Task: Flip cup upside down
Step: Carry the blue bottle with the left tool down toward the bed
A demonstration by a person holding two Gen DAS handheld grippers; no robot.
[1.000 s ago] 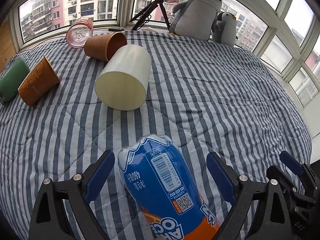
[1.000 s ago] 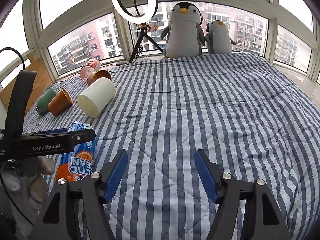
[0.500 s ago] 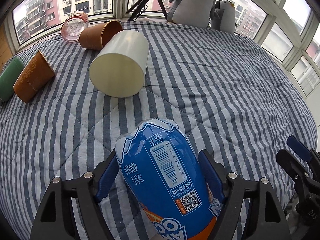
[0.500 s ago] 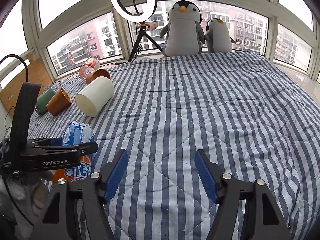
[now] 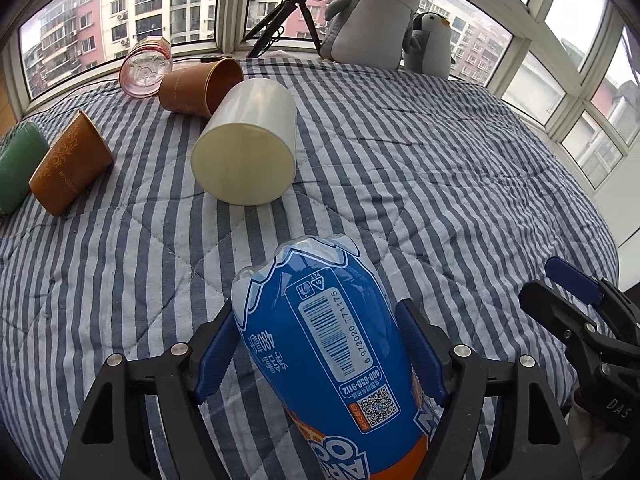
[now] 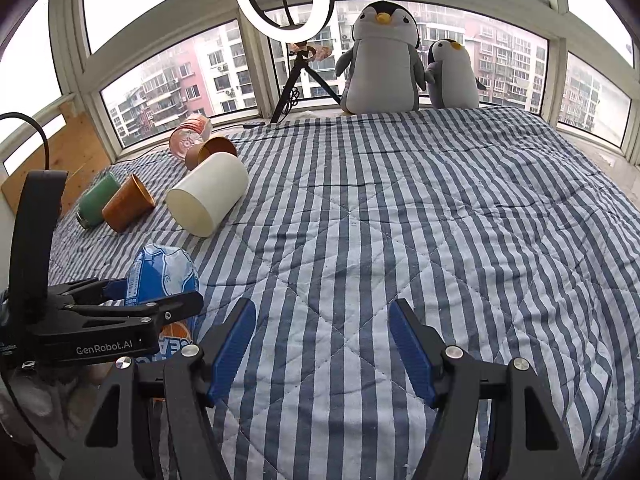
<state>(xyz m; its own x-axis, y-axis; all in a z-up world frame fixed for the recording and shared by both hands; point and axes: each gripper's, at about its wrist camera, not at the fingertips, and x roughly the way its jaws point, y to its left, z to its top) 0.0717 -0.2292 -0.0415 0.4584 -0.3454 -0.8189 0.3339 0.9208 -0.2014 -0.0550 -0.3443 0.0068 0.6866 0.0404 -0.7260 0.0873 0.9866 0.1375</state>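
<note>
A clear plastic bottle with a blue and orange label [image 5: 320,340] lies on its side on the striped quilt, its base pointing away from me. My left gripper [image 5: 318,344] is shut on its middle, one blue pad against each side. In the right wrist view the same bottle [image 6: 164,276] shows at the lower left, inside the left gripper [image 6: 120,304]. My right gripper [image 6: 322,344] hovers open over bare quilt with nothing between its fingers. It also shows at the right edge of the left wrist view [image 5: 572,292].
A large cream cup [image 5: 248,160] lies on its side beyond the bottle. Behind it lie two brown cups [image 5: 68,168] [image 5: 200,88], a green cup [image 5: 16,168] and a pink glass [image 5: 146,68]. Two plush penguins [image 6: 384,60] and a ring-light tripod [image 6: 288,40] stand by the windows.
The left gripper's fingers went from wide open around the bottle to shut against its sides. The right gripper has stayed in place and open.
</note>
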